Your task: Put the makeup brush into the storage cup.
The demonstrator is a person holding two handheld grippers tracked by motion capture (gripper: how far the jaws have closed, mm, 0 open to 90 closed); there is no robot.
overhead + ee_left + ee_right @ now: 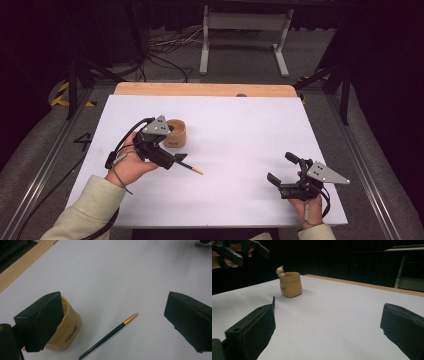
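High view. The left claw (176, 156) hangs over the left part of the white-covered bench (240, 130), jaws spread, directly above the dark-handled thin paintbrush with a gold ferrule (192, 168). The brush lies flat on the bench, just to the near right of the tan sack-shaped ceramic pot (176, 133). The right claw (282, 169) sits low at the near right of the bench, jaws spread and empty, well apart from both items.

Left gripper view. The claw's jaws stand wide, one at each side of the frame. The paintbrush (110, 334) lies between them on the bench surface, untouched, gold end pointing away. The pot (68, 328) stands upright just beside the left jaw and is partly hidden by it.

Right gripper view. The right jaws are spread with nothing between them. The pot (290, 284) stands upright far off, a small pale figure on its rim. The left claw (242, 251) hovers above the bench at upper left.

Step in hand, as judged: approach for picking up the brush. The next move calls for lowering the left claw until both jaws straddle the handle, then closing squarely across it without nudging the pot.
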